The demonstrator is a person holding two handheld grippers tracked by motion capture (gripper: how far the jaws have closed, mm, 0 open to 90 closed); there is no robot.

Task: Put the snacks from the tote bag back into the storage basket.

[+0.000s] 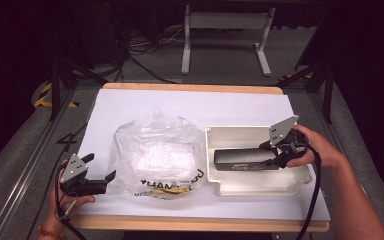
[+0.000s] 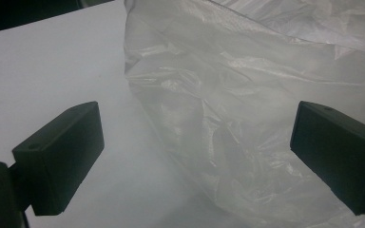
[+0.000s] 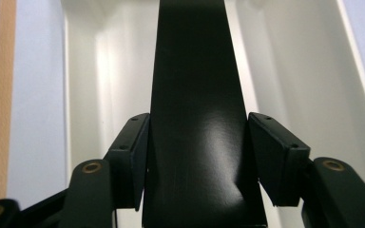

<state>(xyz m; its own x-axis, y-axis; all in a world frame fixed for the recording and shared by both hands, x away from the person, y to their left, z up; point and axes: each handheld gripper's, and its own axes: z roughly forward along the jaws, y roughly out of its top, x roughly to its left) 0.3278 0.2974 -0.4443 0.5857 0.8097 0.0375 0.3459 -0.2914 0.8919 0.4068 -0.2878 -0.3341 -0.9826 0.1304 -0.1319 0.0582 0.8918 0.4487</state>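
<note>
The right gripper [image 1: 280, 159] pinches a long black rectangular box [image 1: 242, 160] inside the shallow white plastic tray [image 1: 260, 184]. The crumpled clear plastic bag [image 1: 155, 150] lies just left of it, before the spread, empty left gripper [image 1: 100, 172].

**Colours I See on My Table**

I see a black box [image 1: 242, 160] in a cream-white tray [image 1: 260, 186]. The plastic bag [image 1: 155, 150] is see-through and milky, with black and yellow print near its bottom. My grippers are black with grey plates. White paper [image 1: 145, 102] covers the light wood table [image 1: 190, 87].
</note>
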